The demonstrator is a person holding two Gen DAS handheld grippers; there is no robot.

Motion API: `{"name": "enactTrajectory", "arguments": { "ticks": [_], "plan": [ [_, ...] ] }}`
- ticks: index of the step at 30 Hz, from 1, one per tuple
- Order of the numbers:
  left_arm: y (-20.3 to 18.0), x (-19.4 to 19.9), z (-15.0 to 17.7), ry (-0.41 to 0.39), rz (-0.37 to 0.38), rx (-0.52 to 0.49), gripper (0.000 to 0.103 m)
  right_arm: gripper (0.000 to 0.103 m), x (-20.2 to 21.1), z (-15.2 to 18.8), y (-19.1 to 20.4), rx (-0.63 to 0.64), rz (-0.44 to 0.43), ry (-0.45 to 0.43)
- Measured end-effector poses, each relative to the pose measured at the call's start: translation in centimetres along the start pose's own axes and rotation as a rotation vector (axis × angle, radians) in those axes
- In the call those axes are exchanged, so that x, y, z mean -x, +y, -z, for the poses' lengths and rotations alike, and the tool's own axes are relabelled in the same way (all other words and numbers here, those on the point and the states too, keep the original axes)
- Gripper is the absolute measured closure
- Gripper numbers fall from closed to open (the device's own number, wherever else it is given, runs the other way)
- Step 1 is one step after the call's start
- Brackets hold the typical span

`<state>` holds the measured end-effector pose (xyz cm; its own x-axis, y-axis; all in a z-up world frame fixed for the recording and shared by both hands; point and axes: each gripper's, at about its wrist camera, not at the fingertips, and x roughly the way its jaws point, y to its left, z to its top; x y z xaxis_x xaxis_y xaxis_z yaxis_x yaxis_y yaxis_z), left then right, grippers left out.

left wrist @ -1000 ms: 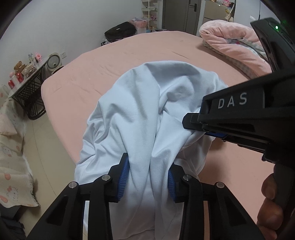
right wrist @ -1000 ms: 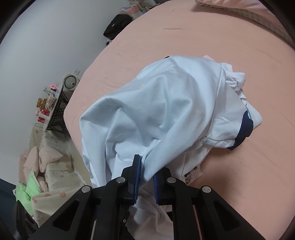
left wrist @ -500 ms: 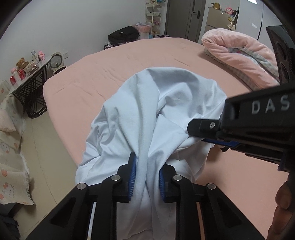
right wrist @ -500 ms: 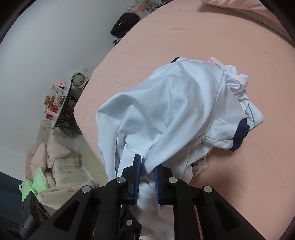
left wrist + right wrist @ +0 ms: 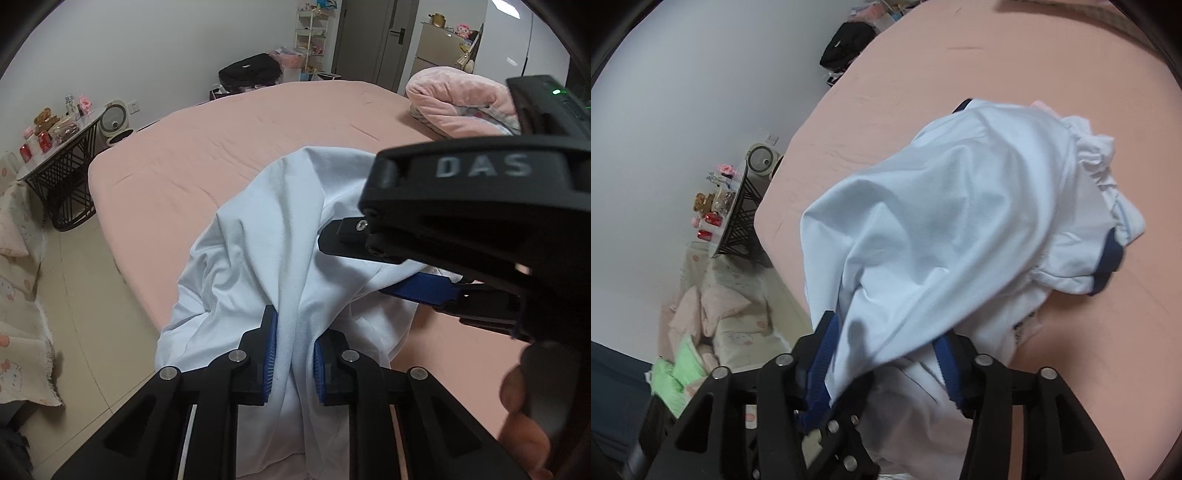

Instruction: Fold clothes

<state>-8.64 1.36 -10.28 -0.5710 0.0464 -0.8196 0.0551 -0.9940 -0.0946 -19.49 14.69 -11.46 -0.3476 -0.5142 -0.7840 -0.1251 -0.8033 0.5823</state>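
The crumpled white cotton shirt (image 5: 280, 236) drapes off the pink bed's (image 5: 229, 147) edge, pinched by the left gripper (image 5: 291, 350); the right gripper (image 5: 886, 354) gapes wide (cloth merely draped), so it could slide floorward.

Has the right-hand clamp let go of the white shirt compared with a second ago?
Yes. The right gripper has spread its fingers wide; the white shirt now lies loosely between them, heaped on the pink bed.

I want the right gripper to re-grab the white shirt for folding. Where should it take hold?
Probably the navy-trimmed sleeve cuff of the white shirt, approached from the right over the bare bed. It lies flat and exposed at the heap's edge, apart from the bunched middle.
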Motion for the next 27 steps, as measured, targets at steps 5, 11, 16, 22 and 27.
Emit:
{"name": "enactTrajectory", "arguments": {
  "ticks": [5,11,16,22,27],
  "plan": [
    [0.0,0.0,0.0,0.004,-0.003,-0.001,0.088,0.050,-1.3,-0.6,-0.5,-0.029,-0.005,0.008],
    [0.0,-0.1,0.0,0.010,-0.007,-0.011,0.089,0.073,-1.6,-0.5,-0.1,0.011,0.044,-0.001],
    [-0.2,0.0,0.0,0.012,-0.007,-0.023,0.089,0.088,-1.4,-0.3,0.2,0.061,0.082,-0.018],
    [-0.4,0.2,-0.1,0.008,-0.001,-0.038,0.089,0.092,-0.4,0.4,1.3,0.110,0.096,-0.101],
    [-0.9,0.8,-0.1,-0.009,0.019,-0.052,0.089,0.094,0.5,0.9,2.2,0.150,0.107,-0.171]
  ]
}}
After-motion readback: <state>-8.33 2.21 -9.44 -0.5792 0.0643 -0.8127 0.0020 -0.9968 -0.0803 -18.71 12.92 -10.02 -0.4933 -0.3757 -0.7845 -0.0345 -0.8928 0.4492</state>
